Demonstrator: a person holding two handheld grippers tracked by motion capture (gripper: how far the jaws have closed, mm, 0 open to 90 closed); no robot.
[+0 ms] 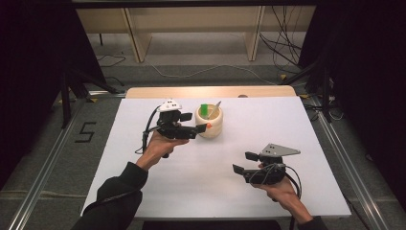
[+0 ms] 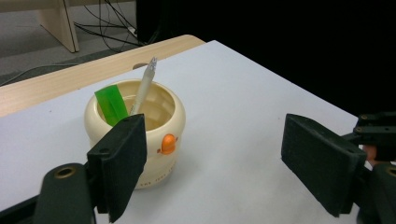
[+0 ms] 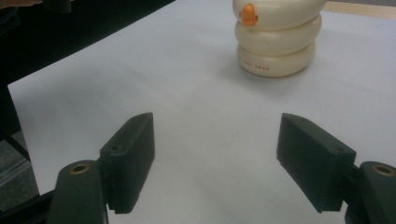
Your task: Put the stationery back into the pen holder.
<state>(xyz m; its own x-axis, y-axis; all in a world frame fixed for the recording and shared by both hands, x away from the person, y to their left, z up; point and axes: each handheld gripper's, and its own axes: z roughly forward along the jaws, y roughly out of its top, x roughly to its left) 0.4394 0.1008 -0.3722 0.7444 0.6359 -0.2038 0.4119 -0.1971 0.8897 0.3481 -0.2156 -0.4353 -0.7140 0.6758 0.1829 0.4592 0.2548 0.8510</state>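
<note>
A large dark digit "5" [image 1: 84,132] is marked on the grey floor [image 1: 57,158], beside the left edge of the desk. The cream holder [image 3: 275,39] carries a line of small brown letters near its base, too small to read.

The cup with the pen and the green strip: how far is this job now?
Done: a pen and a green strip stand in the cup. In hand: nothing; the left gripper is open beside the cup, and the right gripper is open too. Left: nothing else to load lies on the table.
</note>
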